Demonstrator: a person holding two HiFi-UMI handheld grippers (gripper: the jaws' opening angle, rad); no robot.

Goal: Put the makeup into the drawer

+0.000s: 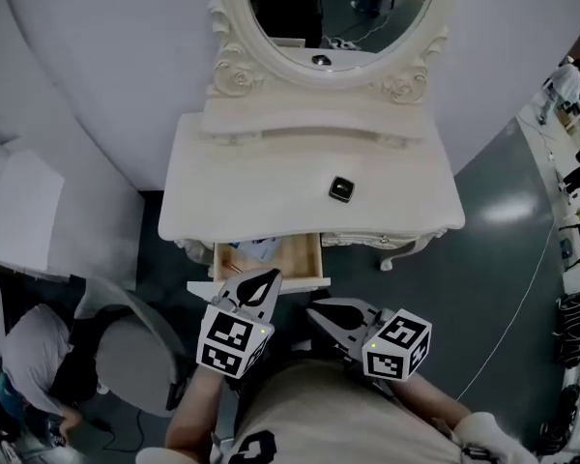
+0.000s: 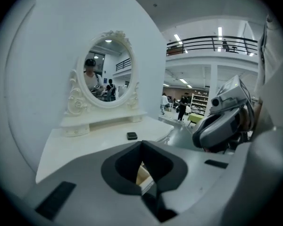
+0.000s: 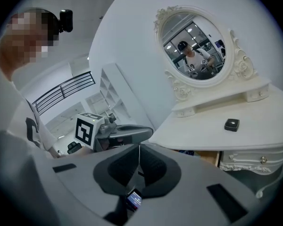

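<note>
- The left tool (image 1: pixel 267 280) and right tool (image 1: pixel 321 311) are both clenched on nothing and hover by the front of the open drawer (image 1: pixel 298 256).
- The black makeup case (image 1: pixel 341 189) lies alone on the white surface (image 1: pixel 261 177), behind the drawer and a little to its right.
- To pick it up well, I would open the right tool, reach over the surface's front edge and pinch the case across its sides.
- There is free room all round the case; only the mirror (image 1: pixel 338 17) base stands behind it.

The open drawer (image 1: pixel 304 257) lies just ahead of and below both pairs of jaws, its pulled-out part unblocked from above. Beyond it the tabletop (image 1: pixel 242 182) is free except one small black case (image 1: pixel 341 189); the mirror (image 1: pixel 234 71) walls off the back.
</note>
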